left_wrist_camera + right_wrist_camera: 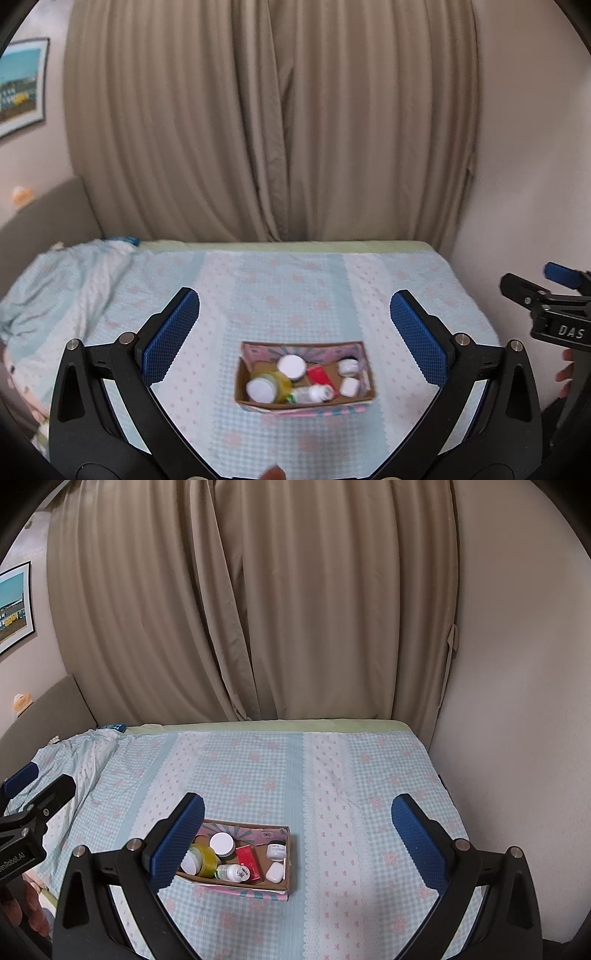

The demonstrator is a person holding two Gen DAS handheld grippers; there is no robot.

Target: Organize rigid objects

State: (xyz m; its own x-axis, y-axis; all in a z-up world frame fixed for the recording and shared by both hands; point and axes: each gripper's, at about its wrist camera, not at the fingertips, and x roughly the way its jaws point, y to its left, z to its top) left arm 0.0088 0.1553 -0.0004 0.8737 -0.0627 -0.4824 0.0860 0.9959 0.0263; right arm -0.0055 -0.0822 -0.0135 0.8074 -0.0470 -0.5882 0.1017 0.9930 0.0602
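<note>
I held my left gripper (294, 332) and right gripper (298, 834) spread wide and empty above the bed (332, 775); jars and bottles sat in the box (284, 853).

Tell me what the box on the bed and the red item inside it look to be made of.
Box: cardboard, probably; plain brown matte inside walls, printed pink and teal pattern outside, thin folded edges.
Red item: likely a small printed paperboard carton; flat faces, sharp corners, slight sheen. The material is not certain at this size.
</note>
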